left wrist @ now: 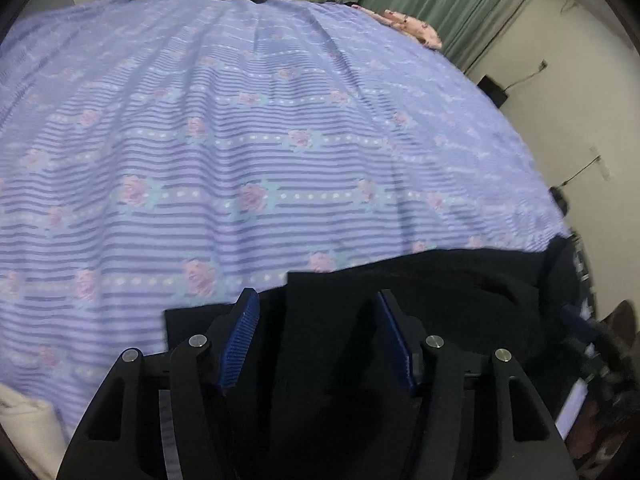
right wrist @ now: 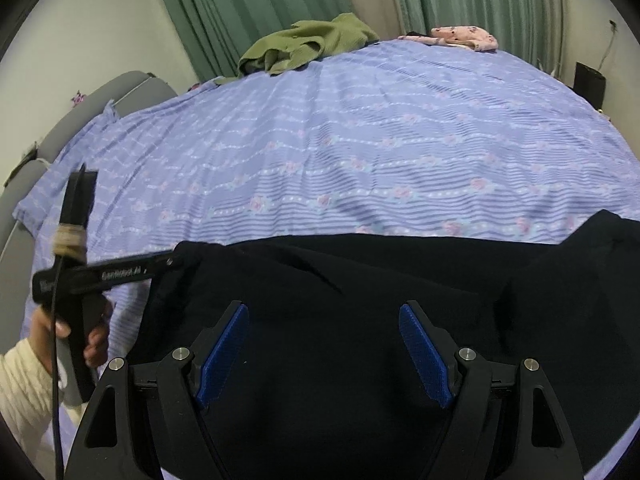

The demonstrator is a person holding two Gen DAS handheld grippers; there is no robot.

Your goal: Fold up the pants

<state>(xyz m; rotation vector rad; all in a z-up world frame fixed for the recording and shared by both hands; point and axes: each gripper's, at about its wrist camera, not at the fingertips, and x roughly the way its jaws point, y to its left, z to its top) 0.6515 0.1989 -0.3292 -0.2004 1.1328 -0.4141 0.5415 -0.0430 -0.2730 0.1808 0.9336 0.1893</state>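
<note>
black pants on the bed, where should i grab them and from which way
Grip the black pants at the stepped corner of their far edge, just ahead of the left hand-held gripper. Come down from above with the pads astride that edge: the fabric lies flat on the purple bedsheet, so only an edge offers something to pinch.

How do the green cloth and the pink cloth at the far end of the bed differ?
The green cloth is plain olive, while the pink cloth carries a small dark print. The green cloth looks the larger and is heaped in loose, rumpled folds; the pink cloth looks smaller and lies flatter. In the right wrist view the green cloth sits left of the pink cloth. Both lie at the far edge of the bed sheet, well away from the black pants.
</note>
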